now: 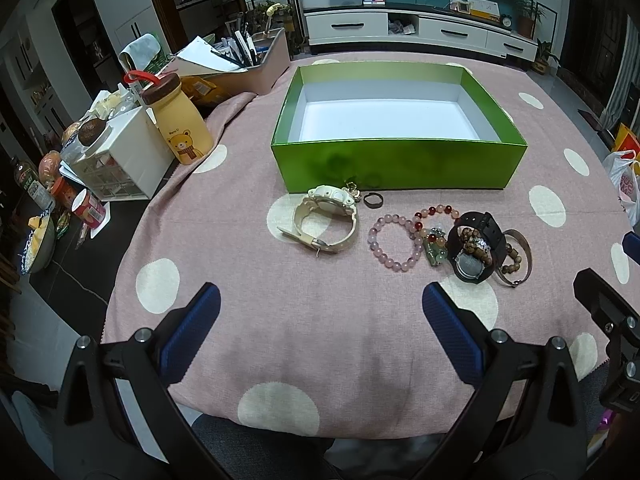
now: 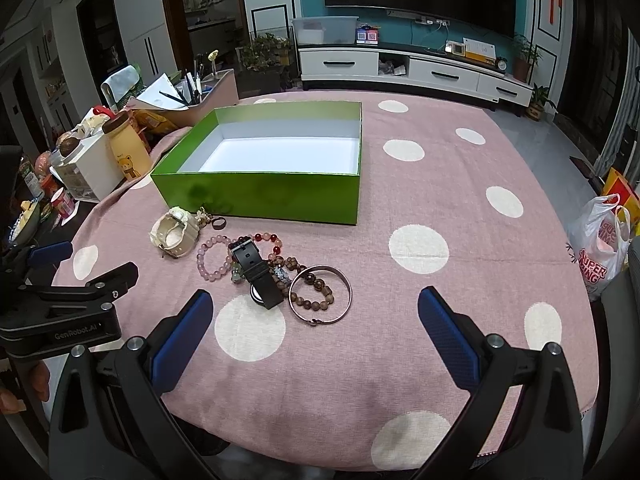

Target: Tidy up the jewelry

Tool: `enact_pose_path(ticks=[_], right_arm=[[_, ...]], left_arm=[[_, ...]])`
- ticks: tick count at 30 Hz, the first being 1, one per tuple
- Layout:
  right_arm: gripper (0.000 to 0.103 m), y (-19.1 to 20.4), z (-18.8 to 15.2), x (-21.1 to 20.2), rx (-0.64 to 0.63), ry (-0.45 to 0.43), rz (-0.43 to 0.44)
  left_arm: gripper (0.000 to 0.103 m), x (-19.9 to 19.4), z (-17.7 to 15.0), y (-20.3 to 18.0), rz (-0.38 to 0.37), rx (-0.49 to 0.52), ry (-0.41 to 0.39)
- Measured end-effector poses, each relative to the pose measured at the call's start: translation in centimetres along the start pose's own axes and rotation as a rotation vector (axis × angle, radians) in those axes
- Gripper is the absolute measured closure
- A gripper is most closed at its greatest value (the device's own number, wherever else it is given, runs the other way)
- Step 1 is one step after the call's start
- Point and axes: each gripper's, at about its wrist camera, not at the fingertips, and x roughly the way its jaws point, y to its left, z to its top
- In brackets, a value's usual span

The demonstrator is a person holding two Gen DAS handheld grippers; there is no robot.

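An open green box (image 1: 400,168) with a white inside stands on the pink dotted tablecloth; it also shows in the right wrist view (image 2: 256,196). In front of it lie a cream watch (image 1: 324,220) (image 2: 174,232), a dark ring (image 1: 373,200) (image 2: 218,223), a pink bead bracelet (image 1: 394,242) (image 2: 212,258), a red bead bracelet (image 1: 436,212), a black watch (image 1: 474,246) (image 2: 256,272), a brown bead bracelet (image 2: 312,290) and a thin metal bangle (image 2: 340,300). My left gripper (image 1: 320,312) is open and empty, short of the jewelry. My right gripper (image 2: 316,316) is open and empty, just right of the pile.
At the table's left edge stand a yellow bear bottle (image 1: 180,124), a white drawer box (image 1: 120,160) and a pen holder (image 1: 256,64). A white plastic bag (image 2: 600,248) hangs at the right. The pink dotted tablecloth (image 2: 440,208) spreads right of the box.
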Motion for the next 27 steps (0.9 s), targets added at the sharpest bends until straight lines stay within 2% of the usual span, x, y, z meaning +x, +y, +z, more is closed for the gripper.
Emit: enact_pose_path(ticks=[27], right_arm=[[0.001,-0.02,-0.03,0.04,0.001,0.001,0.0]], left_arm=[[0.002,-0.17,0.07,-0.18,0.001,0.003,-0.002]])
